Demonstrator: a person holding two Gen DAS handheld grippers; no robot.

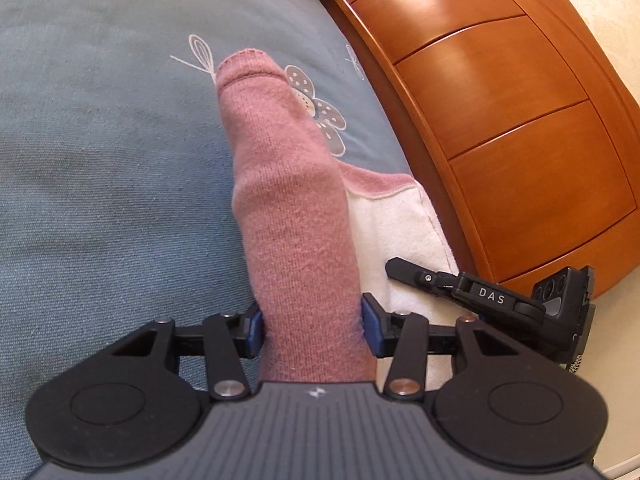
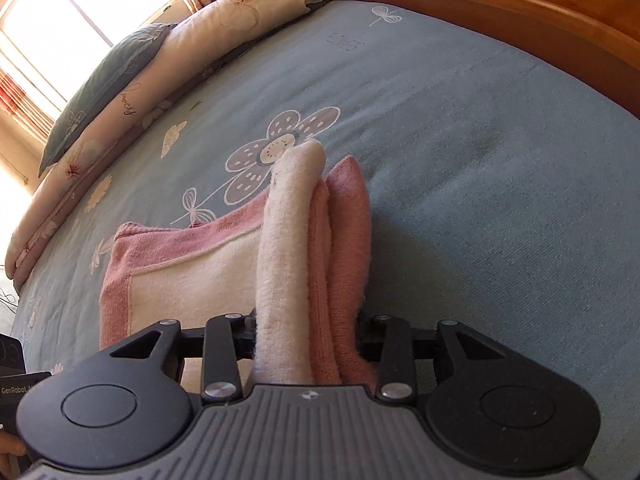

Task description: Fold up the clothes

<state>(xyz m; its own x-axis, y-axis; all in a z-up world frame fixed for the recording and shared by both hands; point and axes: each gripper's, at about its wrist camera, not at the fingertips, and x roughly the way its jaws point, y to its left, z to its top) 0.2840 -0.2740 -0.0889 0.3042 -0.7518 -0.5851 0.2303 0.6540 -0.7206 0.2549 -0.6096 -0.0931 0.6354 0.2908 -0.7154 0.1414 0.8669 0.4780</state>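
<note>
The pink-and-white cloth (image 2: 192, 276) looks soft, light and fuzzy to us — a knit or terry that drapes, bunches thick when gathered and won't slip much between pads. We'd take it by edges or corners, as now. It lies partly flat on the blue bed (image 2: 460, 160), near the wooden footboard (image 1: 500, 120), with two gathered folds raised. The left gripper (image 1: 316, 330) is closed around a pink fold that runs forward between its fingers. The right gripper (image 2: 306, 338) clamps a thicker bundle, white layer beside pink — how many layers, we can't quite tell.
</note>
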